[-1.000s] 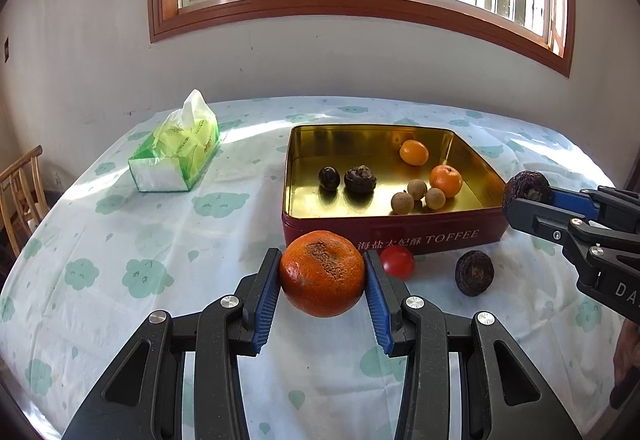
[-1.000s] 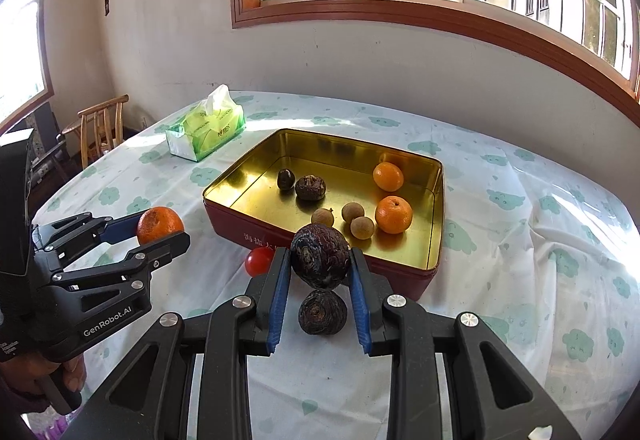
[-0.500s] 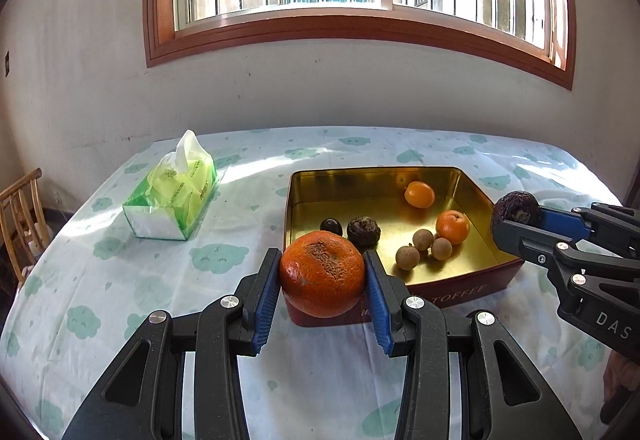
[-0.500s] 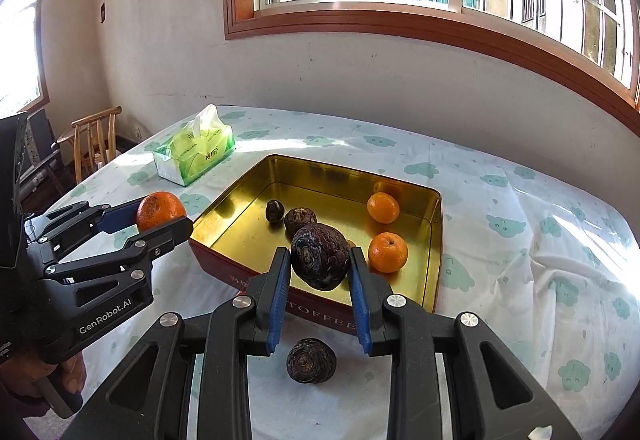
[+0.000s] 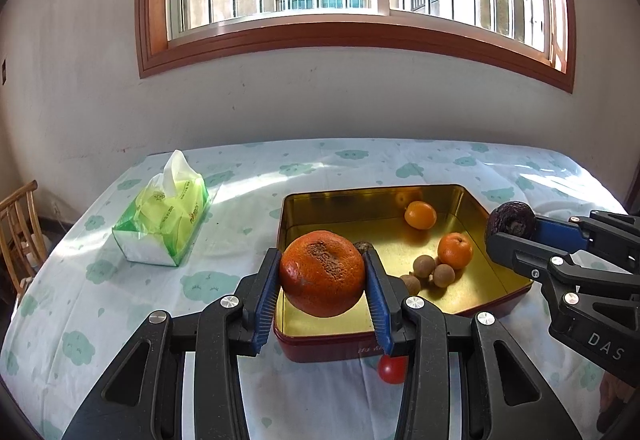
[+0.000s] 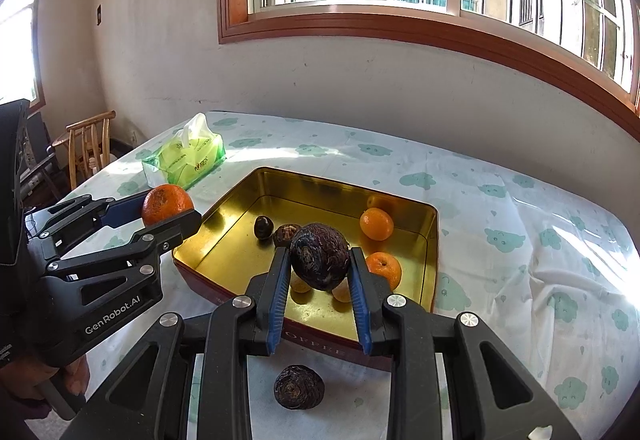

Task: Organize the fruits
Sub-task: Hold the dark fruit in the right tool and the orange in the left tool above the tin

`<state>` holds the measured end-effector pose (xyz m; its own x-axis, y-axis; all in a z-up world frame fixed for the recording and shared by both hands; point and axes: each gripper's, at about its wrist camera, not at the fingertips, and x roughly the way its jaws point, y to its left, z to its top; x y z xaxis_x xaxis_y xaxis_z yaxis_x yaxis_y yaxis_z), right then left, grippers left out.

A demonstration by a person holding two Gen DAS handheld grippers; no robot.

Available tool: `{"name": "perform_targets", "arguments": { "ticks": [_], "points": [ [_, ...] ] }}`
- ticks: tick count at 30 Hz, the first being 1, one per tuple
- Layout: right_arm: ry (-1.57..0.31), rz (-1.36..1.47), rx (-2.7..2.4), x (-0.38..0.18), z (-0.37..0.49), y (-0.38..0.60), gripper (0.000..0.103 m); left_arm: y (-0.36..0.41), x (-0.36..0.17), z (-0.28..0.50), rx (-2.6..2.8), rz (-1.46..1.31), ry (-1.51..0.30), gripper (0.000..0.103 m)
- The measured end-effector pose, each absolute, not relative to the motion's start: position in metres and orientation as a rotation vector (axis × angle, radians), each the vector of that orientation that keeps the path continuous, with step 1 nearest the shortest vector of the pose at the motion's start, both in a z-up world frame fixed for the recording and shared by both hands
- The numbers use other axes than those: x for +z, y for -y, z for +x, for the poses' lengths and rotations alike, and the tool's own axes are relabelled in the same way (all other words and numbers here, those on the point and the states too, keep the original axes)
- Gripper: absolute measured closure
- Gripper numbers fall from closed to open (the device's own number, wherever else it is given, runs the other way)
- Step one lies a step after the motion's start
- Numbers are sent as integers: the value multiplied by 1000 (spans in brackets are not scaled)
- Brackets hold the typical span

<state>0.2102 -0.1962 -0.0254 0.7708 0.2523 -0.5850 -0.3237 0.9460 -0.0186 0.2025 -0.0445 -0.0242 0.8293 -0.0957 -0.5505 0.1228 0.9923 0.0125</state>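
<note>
My left gripper (image 5: 322, 292) is shut on a blemished orange (image 5: 322, 273), held over the near left edge of the gold tin (image 5: 476, 200). My right gripper (image 6: 318, 280) is shut on a dark wrinkled fruit (image 6: 319, 254) above the tin's near side (image 6: 240, 184). Inside the tin lie two small oranges (image 6: 376, 224), several brown longans (image 5: 434, 270) and two dark fruits (image 6: 264, 227). Another dark wrinkled fruit (image 6: 298, 386) and a red tomato (image 5: 392, 368) rest on the cloth in front of the tin. Each gripper shows in the other's view, the left one (image 6: 168, 216) and the right one (image 5: 512, 230).
A green tissue pack (image 5: 164, 224) sits on the cloud-patterned tablecloth (image 6: 520, 240) left of the tin. A wooden chair (image 6: 86, 150) stands beyond the table's left edge. A wall with a barred window rises behind the table. A hand (image 6: 44, 380) grips the left tool's handle.
Both grippers have moved forward with their fruits, from in front of the tin to over its near edge. The tomato and loose dark fruit now lie below and behind the fingers.
</note>
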Motion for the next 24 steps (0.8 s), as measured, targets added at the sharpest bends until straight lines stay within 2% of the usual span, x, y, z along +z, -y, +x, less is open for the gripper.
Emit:
{"name": "perform_targets", "arguments": {
  "ticks": [24],
  "points": [
    [-621, -122, 313, -28, 224, 197, 77, 47, -34, 226, -116, 56, -594, 61]
  ]
}}
